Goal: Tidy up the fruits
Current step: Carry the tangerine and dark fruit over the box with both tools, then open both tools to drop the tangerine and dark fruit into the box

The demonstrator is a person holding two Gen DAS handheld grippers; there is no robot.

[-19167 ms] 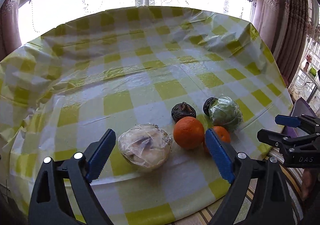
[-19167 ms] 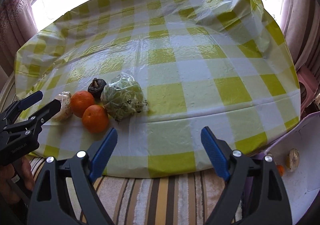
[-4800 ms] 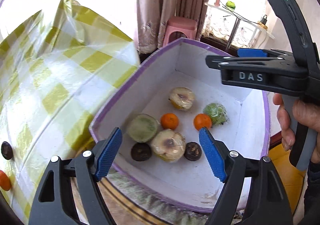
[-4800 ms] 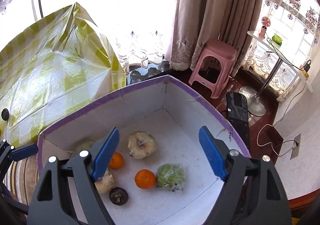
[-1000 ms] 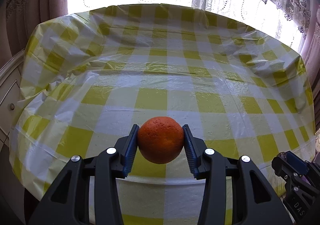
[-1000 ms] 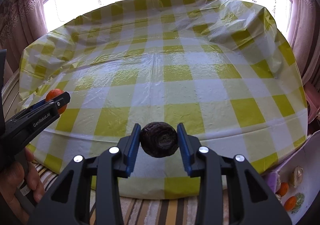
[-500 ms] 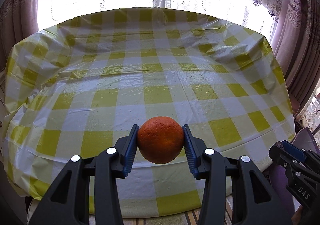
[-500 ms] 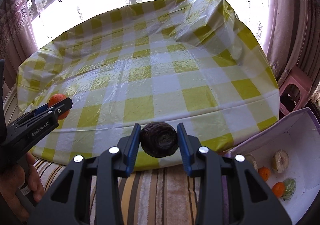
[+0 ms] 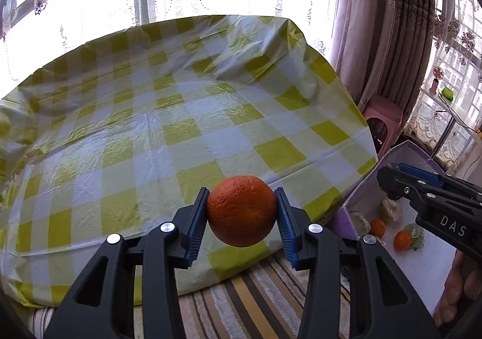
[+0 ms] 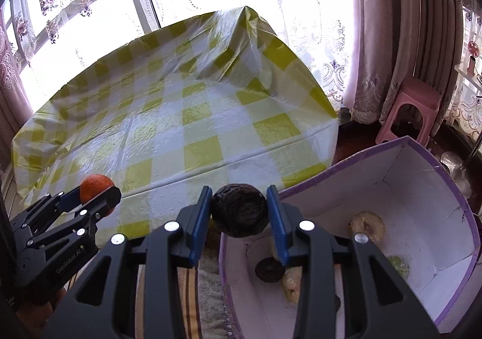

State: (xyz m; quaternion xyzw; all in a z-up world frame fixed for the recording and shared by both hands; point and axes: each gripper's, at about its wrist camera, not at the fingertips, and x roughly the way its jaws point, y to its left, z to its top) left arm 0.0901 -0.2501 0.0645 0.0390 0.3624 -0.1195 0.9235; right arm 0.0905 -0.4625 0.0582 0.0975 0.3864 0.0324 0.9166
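Note:
My left gripper point(image 9: 241, 212) is shut on an orange point(image 9: 242, 214) and holds it in the air over the table's near edge. The orange also shows in the right wrist view point(image 10: 94, 185). My right gripper point(image 10: 239, 209) is shut on a dark wrinkled round fruit point(image 10: 239, 210), held just above the near left rim of the purple-edged white box point(image 10: 421, 251). The box lies right of the table and holds several fruits: a wrapped pale fruit point(image 10: 367, 226), a dark fruit point(image 10: 269, 270), oranges point(image 9: 402, 240) and a wrapped green one point(image 10: 397, 265).
The table wears a yellow and white checked cloth point(image 9: 180, 140). A striped seat cushion point(image 9: 247, 302) lies below its near edge. A pink stool point(image 10: 412, 107) and curtains point(image 10: 406, 31) stand behind the box. The right gripper's body point(image 9: 433, 203) shows at the right.
Both grippers have swung to the right, away from the table, each still holding its fruit. The box has come closer and now lies under the right gripper.

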